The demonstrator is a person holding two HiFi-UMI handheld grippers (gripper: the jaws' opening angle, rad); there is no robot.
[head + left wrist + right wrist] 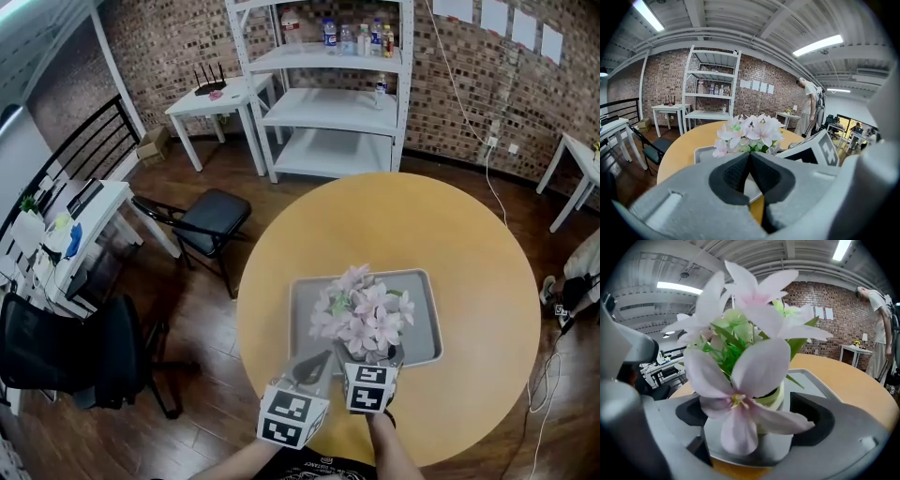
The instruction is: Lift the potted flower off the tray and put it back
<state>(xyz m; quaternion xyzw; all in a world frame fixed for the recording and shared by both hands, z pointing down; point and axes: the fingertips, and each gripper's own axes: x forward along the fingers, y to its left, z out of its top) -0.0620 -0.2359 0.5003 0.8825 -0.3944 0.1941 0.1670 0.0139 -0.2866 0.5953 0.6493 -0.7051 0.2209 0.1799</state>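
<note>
- Right gripper (pixel 750 427): jaws spread wide on either side of the pot (pixel 777 398), pads clear of its wall, so nothing is gripped yet. It is set low, at the pot's body under the blooms (pixel 740 376), probably so that closing jaws would catch the pot and not the petals.
- Left gripper (pixel 750 157): jaws pressed together, empty. It sits just beside the right one at the near edge of the tray (pixel 427 314), apparently idle.
- Pot: upright on the tray, toward its near edge.
- Tray: flat, about mid-way on the round surface (pixel 469 234).
- Step, as judged: approach for the lift.
</note>
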